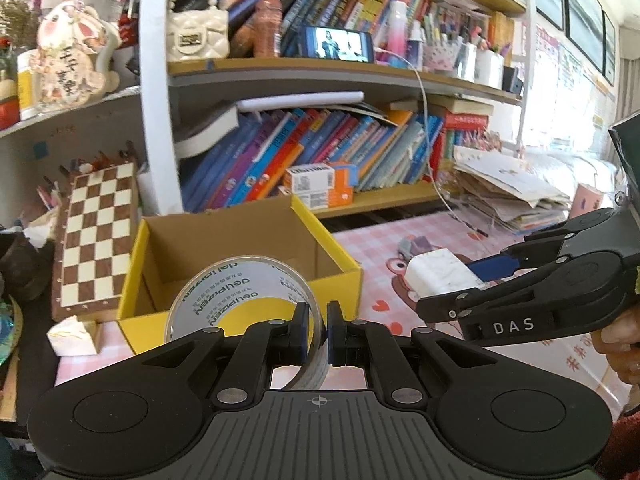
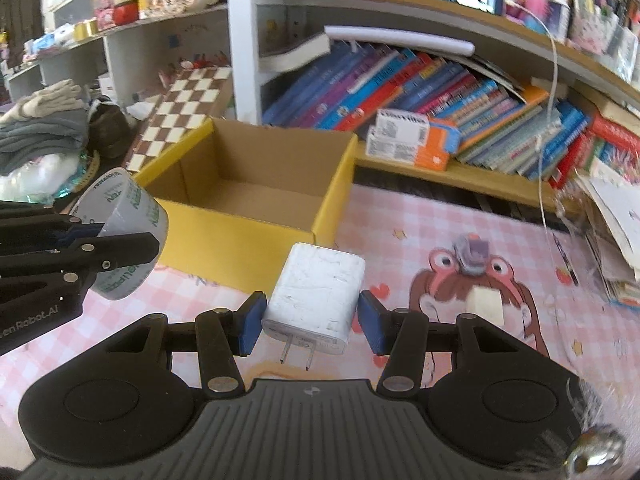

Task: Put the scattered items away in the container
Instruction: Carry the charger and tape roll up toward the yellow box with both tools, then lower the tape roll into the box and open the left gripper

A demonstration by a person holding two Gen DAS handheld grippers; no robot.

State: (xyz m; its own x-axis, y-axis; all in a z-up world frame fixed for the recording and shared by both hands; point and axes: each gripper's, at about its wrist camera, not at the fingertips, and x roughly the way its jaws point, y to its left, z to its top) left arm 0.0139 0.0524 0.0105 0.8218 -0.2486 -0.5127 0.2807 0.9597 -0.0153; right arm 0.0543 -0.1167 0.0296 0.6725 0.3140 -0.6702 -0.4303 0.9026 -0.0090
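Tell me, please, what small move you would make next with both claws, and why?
Probably carry both forward over the open yellow cardboard box before releasing. The left claw pinches the wall of the clear roll of packing tape, and the right claw grips the white plug-in charger block; both items sit short of the box's near wall, and the part of its floor in view looks bare.

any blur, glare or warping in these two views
Left wrist view: shelves bow from fisheye, window glare washes out the right edge, clear tape roll sharp. Right wrist view: white plug charger sharp, pink cartoon mat and books smeared by motion blur.
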